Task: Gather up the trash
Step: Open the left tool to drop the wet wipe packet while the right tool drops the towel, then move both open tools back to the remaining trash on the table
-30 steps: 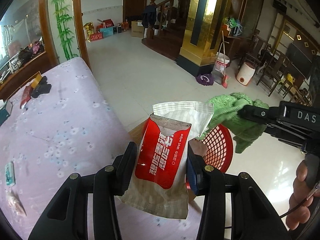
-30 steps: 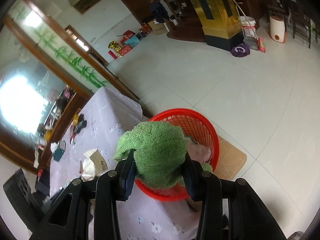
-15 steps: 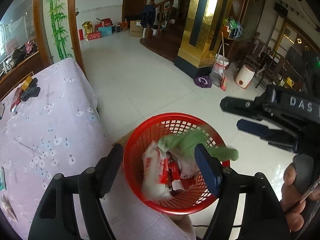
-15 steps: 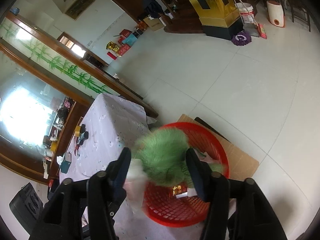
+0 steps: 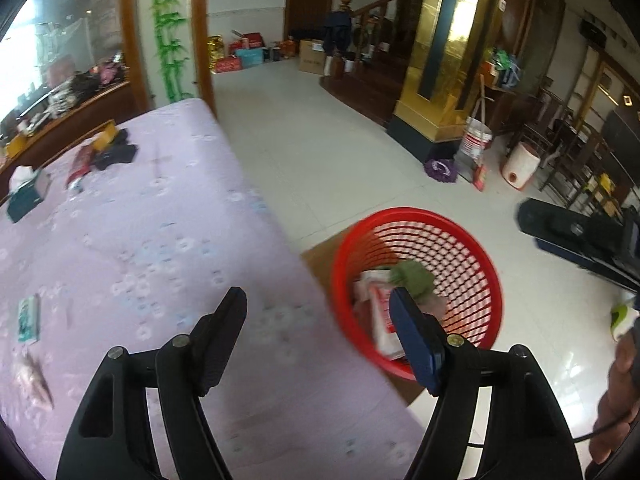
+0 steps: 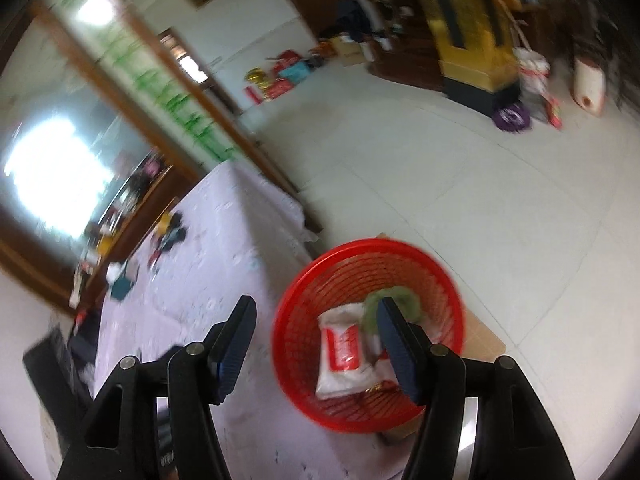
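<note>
A red mesh basket (image 5: pixel 416 216) stands on the floor by the table's corner. Inside it lie a red-and-white wet-wipe pack (image 5: pixel 376 304) and a green knitted cloth (image 5: pixel 412 276). My left gripper (image 5: pixel 318 300) hangs open and empty above the lilac tablecloth (image 5: pixel 140 240), its right finger over the basket. The right gripper (image 5: pixel 530 227) shows at the right edge, away from the basket. In the blurred right wrist view, my right gripper (image 6: pixel 316 304) is open and empty above the basket (image 6: pixel 360 246), with the pack (image 6: pixel 344 348) and cloth (image 6: pixel 396 296) below it.
On the table lie a small green packet (image 5: pixel 28 318), a crumpled wrapper (image 5: pixel 34 376), a tissue box (image 5: pixel 28 196) and dark items (image 5: pixel 114 152). Cardboard (image 6: pixel 484 340) lies under the basket. A golden pillar (image 5: pixel 448 60) and a bucket (image 5: pixel 476 140) stand across the tiled floor.
Both grippers opened: the left let go of the wet-wipe pack, the right of the green cloth, and both fell into the basket. Both views have since swung left towards the table.
</note>
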The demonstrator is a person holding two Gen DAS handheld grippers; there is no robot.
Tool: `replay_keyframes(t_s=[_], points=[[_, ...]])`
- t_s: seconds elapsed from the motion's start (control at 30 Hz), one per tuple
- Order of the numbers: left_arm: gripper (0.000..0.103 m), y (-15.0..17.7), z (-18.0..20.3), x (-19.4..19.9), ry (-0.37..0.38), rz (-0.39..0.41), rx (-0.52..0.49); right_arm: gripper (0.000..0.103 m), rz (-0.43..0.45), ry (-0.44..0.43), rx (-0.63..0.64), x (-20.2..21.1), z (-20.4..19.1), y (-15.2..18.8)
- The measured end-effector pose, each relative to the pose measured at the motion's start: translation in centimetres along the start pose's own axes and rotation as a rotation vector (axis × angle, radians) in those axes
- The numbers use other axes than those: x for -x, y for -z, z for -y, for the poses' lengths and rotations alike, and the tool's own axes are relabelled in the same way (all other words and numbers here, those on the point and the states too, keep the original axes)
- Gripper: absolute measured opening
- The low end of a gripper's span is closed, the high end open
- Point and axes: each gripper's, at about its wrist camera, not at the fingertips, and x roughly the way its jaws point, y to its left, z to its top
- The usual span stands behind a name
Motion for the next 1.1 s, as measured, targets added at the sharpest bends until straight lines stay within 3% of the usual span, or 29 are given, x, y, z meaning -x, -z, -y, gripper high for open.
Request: replay_keyframes(t_s=[0.17,0.33,0.43,0.5,0.87,1.1], points=[[0.072,1.9,-3.3,1.9,-0.044,0.013,0.036,0.067,0.107,0.081,0.173,2.7,-3.6,2.3],[0.072,3.3,-5.7,2.7,-0.051,0.003,0.069,0.067,0.198,0.039,0.254,5.2,-6.3,3.3],[0.072,4.0,-7.0,3.4,-0.056,0.003,0.084,0.067,0.17,-0.028,0.197,5.4,-7.1,4.0],[0.072,4.6,-8.1,4.0,-0.059,0.006,0.1,0.073,0.167,-0.031,0.181,5.6,-7.7,4.6],[0.072,8.2,-17.6,5.9,-0.155,-0.015,0.28,0.075,-0.016,-0.2,0.322,3.2,-16.6,9.2],[0.072,12.7,-27.3,6.9,-0.284,-0.061,0.497,0.075,0.0,-0.129,0.435,1.8,-19.9,11.1]])
